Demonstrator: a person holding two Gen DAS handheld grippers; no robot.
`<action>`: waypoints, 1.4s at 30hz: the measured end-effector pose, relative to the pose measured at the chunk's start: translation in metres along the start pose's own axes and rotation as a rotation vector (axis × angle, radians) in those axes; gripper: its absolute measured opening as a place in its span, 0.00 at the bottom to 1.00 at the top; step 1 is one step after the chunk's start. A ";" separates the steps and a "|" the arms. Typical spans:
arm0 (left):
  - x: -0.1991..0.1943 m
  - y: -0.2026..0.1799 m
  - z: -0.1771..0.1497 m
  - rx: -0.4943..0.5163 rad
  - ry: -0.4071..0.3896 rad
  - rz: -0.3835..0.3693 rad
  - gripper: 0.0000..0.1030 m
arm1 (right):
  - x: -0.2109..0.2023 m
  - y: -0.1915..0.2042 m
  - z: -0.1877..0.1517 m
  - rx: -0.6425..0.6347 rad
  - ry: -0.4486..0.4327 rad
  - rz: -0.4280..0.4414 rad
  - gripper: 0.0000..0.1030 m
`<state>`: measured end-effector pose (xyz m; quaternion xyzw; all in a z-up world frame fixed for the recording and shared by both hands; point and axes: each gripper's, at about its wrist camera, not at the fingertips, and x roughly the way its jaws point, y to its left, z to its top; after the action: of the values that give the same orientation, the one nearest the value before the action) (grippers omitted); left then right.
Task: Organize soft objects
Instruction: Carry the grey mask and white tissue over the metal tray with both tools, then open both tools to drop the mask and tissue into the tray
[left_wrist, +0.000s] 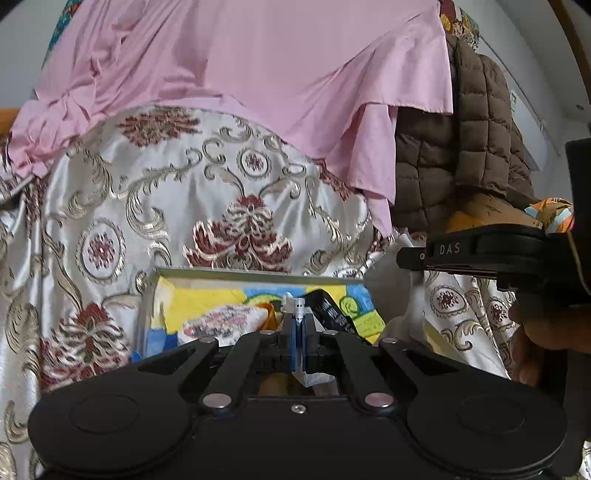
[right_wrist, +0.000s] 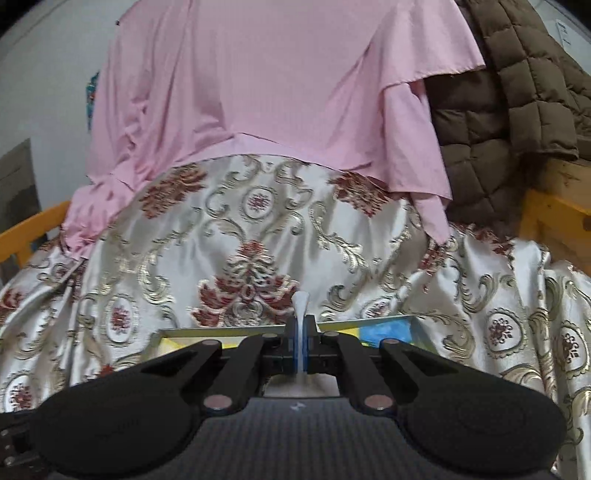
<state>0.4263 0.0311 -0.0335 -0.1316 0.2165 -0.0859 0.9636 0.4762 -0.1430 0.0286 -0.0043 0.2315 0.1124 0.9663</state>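
A pink cloth (left_wrist: 258, 62) (right_wrist: 280, 85) hangs over a white satin cloth with red and gold flowers (left_wrist: 207, 192) (right_wrist: 258, 229). To the right hangs a brown quilted jacket (left_wrist: 461, 147) (right_wrist: 517, 92). In front of the satin cloth stands an open box with a yellow and blue lining (left_wrist: 207, 299) (right_wrist: 388, 330). A small folded patterned cloth (left_wrist: 225, 321) and a black packet (left_wrist: 332, 310) lie in it. My left gripper (left_wrist: 297, 306) is shut over the box with nothing between its fingers. My right gripper (right_wrist: 300, 302) (left_wrist: 402, 258) is shut too, at the box's right end.
Yellow wooden rails (right_wrist: 33, 236) (right_wrist: 554, 218) stand on both sides of the draped cloths. A hand (left_wrist: 539, 339) holds the right gripper at the right edge. Colourful printed fabric (left_wrist: 554, 214) shows beside the jacket. A pale wall lies behind.
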 end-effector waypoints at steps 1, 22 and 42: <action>0.002 0.000 -0.002 -0.005 0.009 -0.007 0.02 | 0.003 -0.002 0.000 0.004 0.009 -0.017 0.02; 0.011 -0.009 -0.016 0.029 0.096 -0.026 0.06 | 0.006 -0.037 -0.033 0.027 0.151 -0.148 0.14; -0.029 -0.030 -0.004 0.035 0.080 -0.022 0.41 | -0.049 -0.045 -0.018 0.043 0.106 -0.105 0.77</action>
<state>0.3957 0.0082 -0.0169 -0.1135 0.2519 -0.1057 0.9552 0.4356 -0.1985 0.0329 -0.0015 0.2844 0.0564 0.9571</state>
